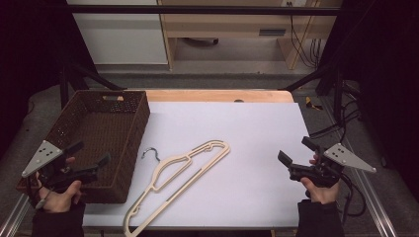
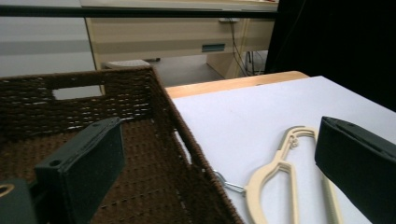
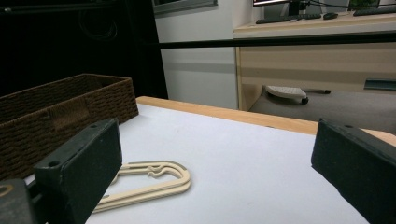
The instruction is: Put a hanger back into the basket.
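Observation:
A cream wooden hanger (image 1: 178,177) with a metal hook (image 1: 149,153) lies flat on the white table sheet, running from the front edge up toward the middle. A dark brown wicker basket (image 1: 132,143) stands at the left, empty. My left gripper (image 1: 89,154) hovers open over the basket's near right corner, nothing between its jaws. From the left gripper view the basket wall (image 2: 187,140) and hanger (image 2: 275,172) lie ahead. My right gripper (image 1: 293,150) is held open above the sheet's right side, empty. In the right gripper view the hanger (image 3: 149,182) lies ahead and the basket (image 3: 60,112) stands to the left.
The white sheet (image 1: 247,138) covers a wooden table whose far edge (image 1: 217,95) shows. Black frame rails run along both sides. Beyond the table stand a white cabinet and a light wooden desk (image 1: 232,24) with hanging cables.

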